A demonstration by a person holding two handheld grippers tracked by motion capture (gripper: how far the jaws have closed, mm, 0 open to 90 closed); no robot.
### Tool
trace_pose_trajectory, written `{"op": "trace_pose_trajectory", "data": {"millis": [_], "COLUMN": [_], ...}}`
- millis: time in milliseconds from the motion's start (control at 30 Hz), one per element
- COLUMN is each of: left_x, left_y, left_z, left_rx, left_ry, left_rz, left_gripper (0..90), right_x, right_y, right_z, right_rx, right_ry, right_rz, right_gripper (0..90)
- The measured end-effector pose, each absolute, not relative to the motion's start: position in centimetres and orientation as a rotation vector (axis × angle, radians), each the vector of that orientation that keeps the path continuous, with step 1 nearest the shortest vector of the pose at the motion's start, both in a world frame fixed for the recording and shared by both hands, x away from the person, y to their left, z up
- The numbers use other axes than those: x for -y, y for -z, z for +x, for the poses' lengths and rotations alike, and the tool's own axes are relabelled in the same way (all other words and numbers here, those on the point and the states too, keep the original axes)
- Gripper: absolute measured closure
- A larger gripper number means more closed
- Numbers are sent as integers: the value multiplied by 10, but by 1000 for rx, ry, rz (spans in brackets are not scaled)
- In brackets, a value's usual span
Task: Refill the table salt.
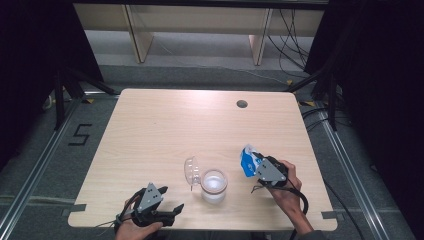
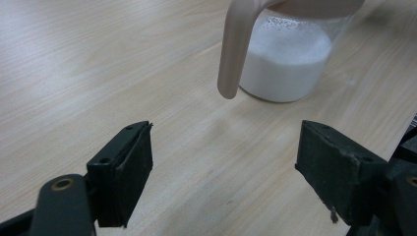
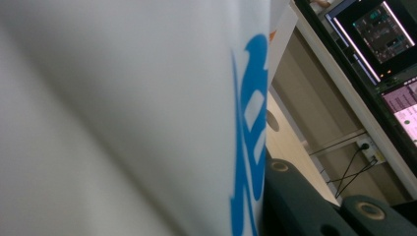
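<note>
A clear jar (image 1: 214, 186) of white powder stands near the table's front edge, its clear lid (image 1: 192, 171) swung open to the left. My right gripper (image 1: 253, 166) is shut on a blue and white pouch (image 1: 247, 160), held tilted just right of the jar. In the right gripper view the pouch (image 3: 123, 118) sits close up beside one black finger (image 3: 295, 201). My left gripper (image 1: 171, 199) rests at the front left, open and holding nothing. In the left gripper view its jaws (image 2: 223, 172) point at the jar (image 2: 287, 64) and a beige lid strap (image 2: 233, 49).
The wooden table (image 1: 200, 125) has a round cable hole (image 1: 242, 104) at the back right. Dark stands and cables lie on the floor around it. Monitors (image 3: 383, 29) show at the edge of the right gripper view.
</note>
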State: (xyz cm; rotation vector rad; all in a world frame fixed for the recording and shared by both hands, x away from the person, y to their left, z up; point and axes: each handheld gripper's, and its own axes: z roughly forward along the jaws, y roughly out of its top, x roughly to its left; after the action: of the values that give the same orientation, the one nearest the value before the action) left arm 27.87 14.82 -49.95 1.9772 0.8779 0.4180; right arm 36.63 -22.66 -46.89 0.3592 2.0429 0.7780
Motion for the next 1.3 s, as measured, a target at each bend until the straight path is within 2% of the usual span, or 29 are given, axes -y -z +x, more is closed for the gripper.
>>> {"op": "trace_pose_trajectory", "data": {"millis": [1100, 1200, 1300], "left_x": [-148, -148, -148], "left_y": [499, 499, 500], "left_z": [279, 278, 279], "left_rx": [-880, -884, -884], "left_ry": [-421, -420, -413], "left_rz": [1978, 1975, 1968], "left_gripper": [211, 211, 211], "right_x": [287, 290, 292], "right_y": [493, 495, 496], "right_z": [397, 397, 395], "right_rx": [-2010, -1996, -2010], "right_ry": [-1155, -1178, -1179], "right_rz": [850, 865, 876], "right_gripper": [889, 867, 803]}}
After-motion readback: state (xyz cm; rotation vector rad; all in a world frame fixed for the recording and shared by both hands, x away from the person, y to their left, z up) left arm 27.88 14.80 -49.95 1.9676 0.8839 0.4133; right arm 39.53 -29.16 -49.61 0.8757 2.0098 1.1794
